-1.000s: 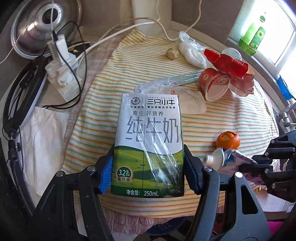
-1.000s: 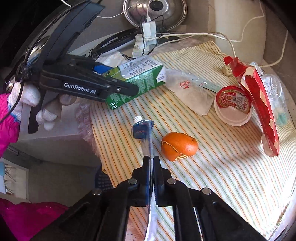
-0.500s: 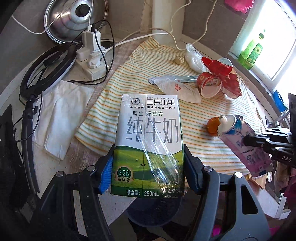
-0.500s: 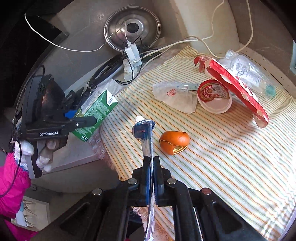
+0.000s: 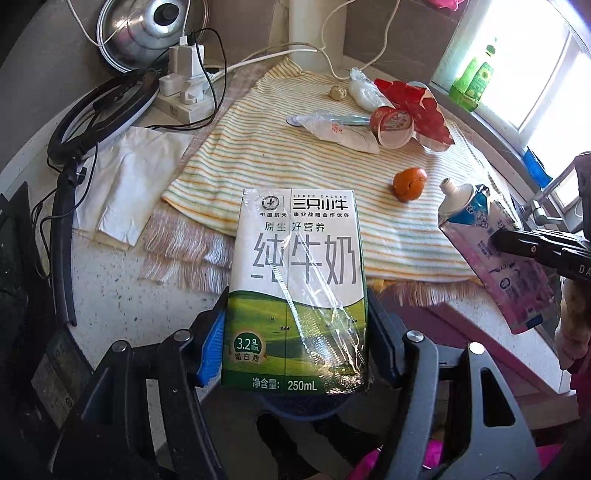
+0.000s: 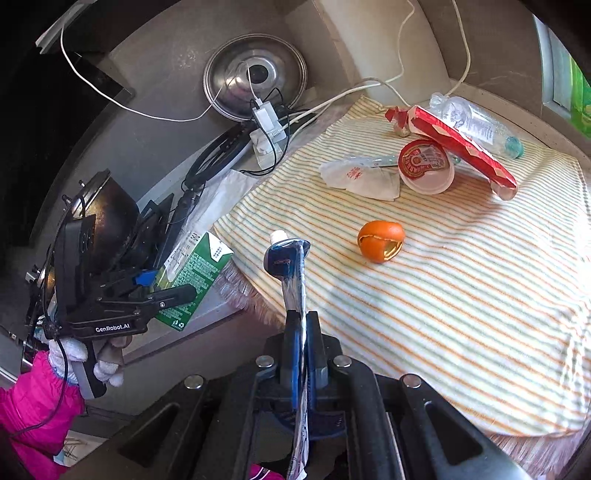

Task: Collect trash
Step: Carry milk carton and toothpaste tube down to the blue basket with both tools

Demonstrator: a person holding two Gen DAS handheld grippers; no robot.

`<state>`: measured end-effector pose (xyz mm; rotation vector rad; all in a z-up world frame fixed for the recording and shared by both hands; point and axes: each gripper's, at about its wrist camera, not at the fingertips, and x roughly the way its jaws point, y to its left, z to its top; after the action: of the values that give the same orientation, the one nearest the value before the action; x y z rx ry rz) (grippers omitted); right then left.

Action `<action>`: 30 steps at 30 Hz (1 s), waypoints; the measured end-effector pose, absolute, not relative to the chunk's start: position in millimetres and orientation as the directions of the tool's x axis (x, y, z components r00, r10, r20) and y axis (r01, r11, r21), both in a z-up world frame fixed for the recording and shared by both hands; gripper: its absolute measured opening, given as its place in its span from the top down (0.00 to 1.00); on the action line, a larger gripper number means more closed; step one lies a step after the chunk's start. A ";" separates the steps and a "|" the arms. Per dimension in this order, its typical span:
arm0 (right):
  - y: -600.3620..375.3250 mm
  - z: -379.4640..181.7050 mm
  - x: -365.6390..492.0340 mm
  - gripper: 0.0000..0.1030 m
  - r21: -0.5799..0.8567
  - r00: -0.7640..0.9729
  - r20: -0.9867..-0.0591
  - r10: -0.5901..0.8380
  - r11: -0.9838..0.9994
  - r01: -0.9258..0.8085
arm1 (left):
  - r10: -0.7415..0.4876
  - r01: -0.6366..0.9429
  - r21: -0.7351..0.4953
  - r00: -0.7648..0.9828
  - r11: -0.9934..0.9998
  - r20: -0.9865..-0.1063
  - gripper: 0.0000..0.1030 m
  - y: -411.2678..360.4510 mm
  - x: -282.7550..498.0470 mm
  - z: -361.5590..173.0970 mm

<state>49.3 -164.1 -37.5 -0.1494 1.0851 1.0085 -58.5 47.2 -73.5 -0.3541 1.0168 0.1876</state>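
Speckled grey stone makes up the surface (image 5: 110,295) under you, with a steel pot lid (image 5: 147,29) leaning on the wall at far left, then a power strip (image 5: 184,99) with white chargers, a black ring light (image 5: 99,107) and a folded white tissue (image 5: 125,184). Next comes the striped cloth (image 5: 277,147), fringed at its near edge. A bright window (image 5: 517,74) closes the room on the right.

Your left hand-held gripper (image 5: 295,350) clamps the milk carton (image 5: 295,288) by its two sides, held off the cloth's near left edge, long axis running away from you, top end toward the cloth. On the cloth lie a white wrapper (image 5: 340,133), a sauce cup (image 5: 395,123), a red box (image 5: 417,107) and an orange peel (image 5: 408,184). Your right hand-held gripper (image 6: 301,332) is pinched fully together on the flat tail of the toothpaste tube (image 6: 291,269), its capped end pointing away from you, above the cloth's near edge.
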 end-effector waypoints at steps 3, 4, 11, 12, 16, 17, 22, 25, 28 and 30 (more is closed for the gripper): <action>-165.4 -42.3 30.3 0.99 0.366 0.095 -0.790 0.606 0.590 -0.720 | -0.024 -0.298 -0.205 0.513 0.932 -0.858 0.35 41.6 -72.1 -80.4; -165.6 -45.0 24.5 0.99 0.366 0.098 -0.793 0.601 0.599 -0.712 | -0.032 -0.293 -0.209 0.511 0.933 -0.859 0.35 40.1 -76.5 -83.0; -168.4 -70.8 -7.9 0.99 0.387 0.077 -0.815 0.574 0.640 -0.664 | -0.074 -0.260 -0.220 0.473 0.940 -0.878 0.35 25.8 -97.0 -107.2; -168.0 -74.9 -11.1 0.99 0.388 0.073 -0.819 0.569 0.644 -0.659 | -0.076 -0.257 -0.218 0.466 0.941 -0.882 0.35 23.3 -98.7 -111.7; -165.6 -89.5 -22.6 0.99 0.381 0.061 -0.835 0.547 0.655 -0.652 | -0.104 -0.250 -0.233 0.441 0.940 -0.891 0.35 14.7 -104.2 -128.8; -165.7 -93.7 -24.6 0.99 0.378 0.059 -0.839 0.541 0.658 -0.652 | -0.105 -0.248 -0.230 0.433 0.941 -0.895 0.35 12.3 -104.7 -133.3; -164.4 -114.8 -31.7 0.99 0.352 0.055 -0.861 0.505 0.672 -0.651 | -0.114 -0.243 -0.219 0.382 0.945 -0.917 0.35 0.4 -105.2 -160.6; -166.8 -129.0 -32.6 0.99 0.344 0.046 -0.875 0.483 0.686 -0.642 | -0.118 -0.248 -0.213 0.351 0.945 -0.929 0.35 -4.5 -104.7 -177.9; -168.2 -141.2 -34.1 0.99 0.334 0.041 -0.885 0.463 0.695 -0.637 | -0.122 -0.262 -0.209 0.311 0.942 -0.943 0.35 -7.0 -104.3 -197.8; -167.4 -149.3 -35.3 0.99 0.332 0.033 -0.891 0.454 0.697 -0.635 | -0.123 -0.269 -0.202 0.283 0.942 -0.951 0.35 -8.9 -103.8 -209.7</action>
<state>-35.3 -167.4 -149.3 -0.1729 1.2886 0.8443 -103.8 -8.9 -209.7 -0.3547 1.2877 0.1003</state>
